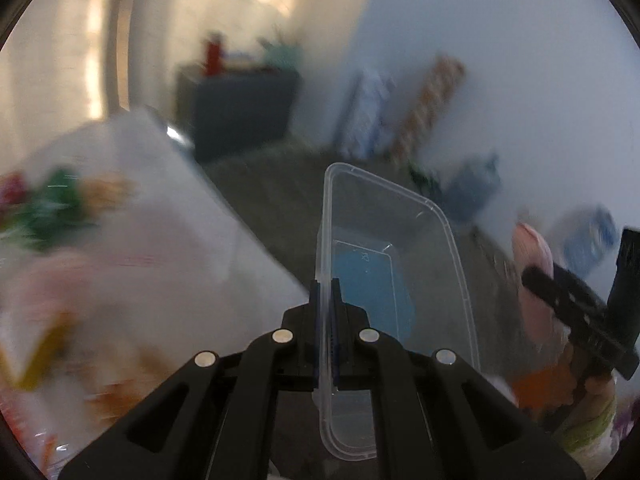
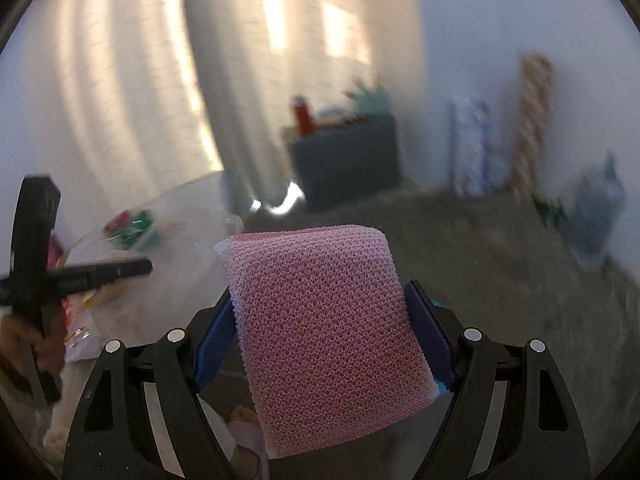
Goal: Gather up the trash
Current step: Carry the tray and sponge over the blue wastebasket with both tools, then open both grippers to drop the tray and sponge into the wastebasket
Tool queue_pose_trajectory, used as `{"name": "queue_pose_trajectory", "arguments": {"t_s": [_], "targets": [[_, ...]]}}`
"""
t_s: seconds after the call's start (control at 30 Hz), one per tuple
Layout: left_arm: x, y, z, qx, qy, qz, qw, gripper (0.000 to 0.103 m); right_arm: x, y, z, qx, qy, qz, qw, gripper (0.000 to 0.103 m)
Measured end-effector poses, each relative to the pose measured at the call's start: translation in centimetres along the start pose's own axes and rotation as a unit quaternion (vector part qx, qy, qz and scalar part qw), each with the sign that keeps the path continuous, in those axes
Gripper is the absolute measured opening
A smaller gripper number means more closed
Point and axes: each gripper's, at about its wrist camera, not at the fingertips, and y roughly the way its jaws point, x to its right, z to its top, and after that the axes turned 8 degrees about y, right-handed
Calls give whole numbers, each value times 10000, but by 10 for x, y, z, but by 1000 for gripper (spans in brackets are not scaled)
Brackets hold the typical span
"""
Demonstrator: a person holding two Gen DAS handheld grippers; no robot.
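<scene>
Plastic sheeting, or a clear trash bag (image 1: pixel 132 240), fills the left side of the left wrist view, blurred, with colourful wrappers showing through it; you likely want both items to end up there, though its opening is not visible.

Next in size is the clear plastic food container (image 1: pixel 394 264), held in the air by your left gripper (image 1: pixel 327 292). Its fingers are closed thin on one side wall, one pad inside and one outside. Expect it to be very light and springy; that thin wall can flex and slide between the pads, so a hold low near the rim corner, where the plastic is stiffer, looks safer. The blue shape seen through its base I cannot identify.

Smaller still is the pink mesh scouring sponge (image 2: pixel 332 336), pinched across its width by your right gripper (image 2: pixel 326 336), its blue pads (image 2: pixel 212 344) pressing both edges. It should be soft, light and grippy, so it will compress rather than slip; a mid-body hold like this one seems sound, and it may cling slightly when released.
</scene>
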Motion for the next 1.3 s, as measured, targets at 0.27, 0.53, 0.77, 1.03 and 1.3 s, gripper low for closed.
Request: {"name": "queue_pose_trajectory", "arguments": {"t_s": [0.27, 0.53, 0.77, 1.03, 1.3], "targets": [[77, 155, 16, -1191, 605, 291, 9906, 3, 109, 89, -19, -873, 1808, -185, 9795, 76], [75, 284, 13, -1986, 627, 899, 9739, 4, 155, 164, -25, -1246, 2544, -466, 9579, 76], [65, 338, 23, -1951, 525, 1119, 9730, 46, 174, 205, -32, -1469, 2551, -740, 9528, 83], [64, 323, 24, -1710, 425, 1081, 9784, 58, 184, 223, -63, -1829, 2506, -1153, 9436, 83], [64, 280, 27, -1572, 360, 825, 9835, 58, 176, 189, -74, -1645, 2522, -1304, 9446, 83]]}}
